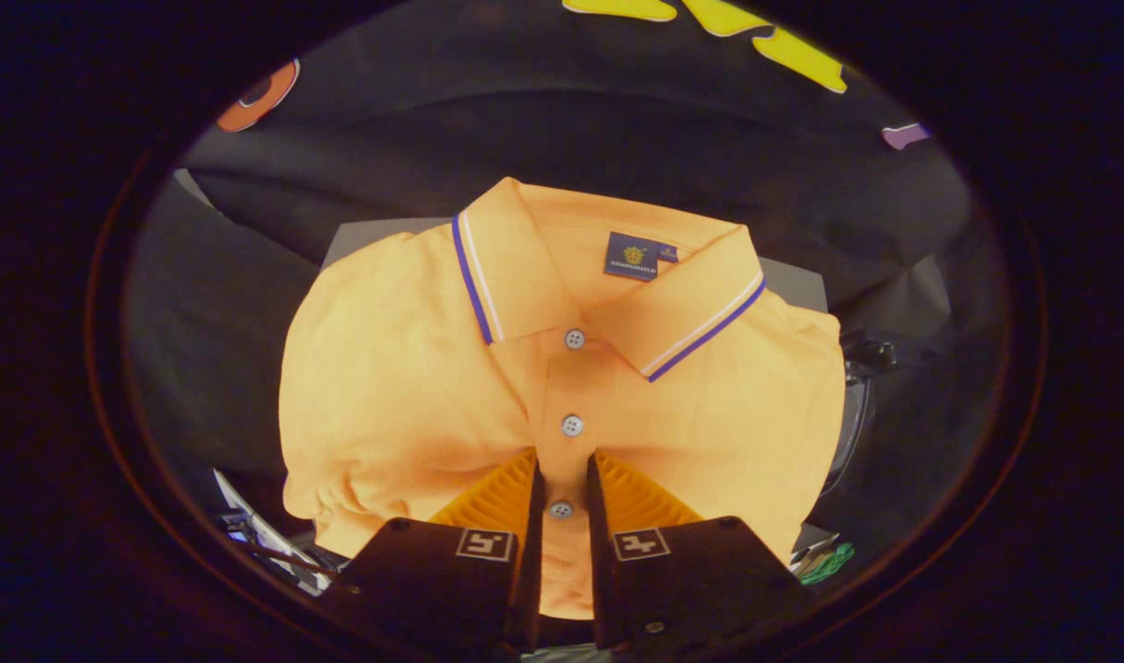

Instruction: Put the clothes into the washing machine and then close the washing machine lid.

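Right now we see the gripper [562, 497] with its fingers set a narrow gap apart over the button placket of a folded orange polo shirt [405, 396]; whether they press the cloth we cannot tell. The shirt spreads beyond them, collar trimmed blue and white, lying on a grey board [796, 285].

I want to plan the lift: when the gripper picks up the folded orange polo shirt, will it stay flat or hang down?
The polo shirt is soft knit cloth, so it would likely droop and unfold. The gripper straddles only the button placket, so the sides probably sag. It looks light.
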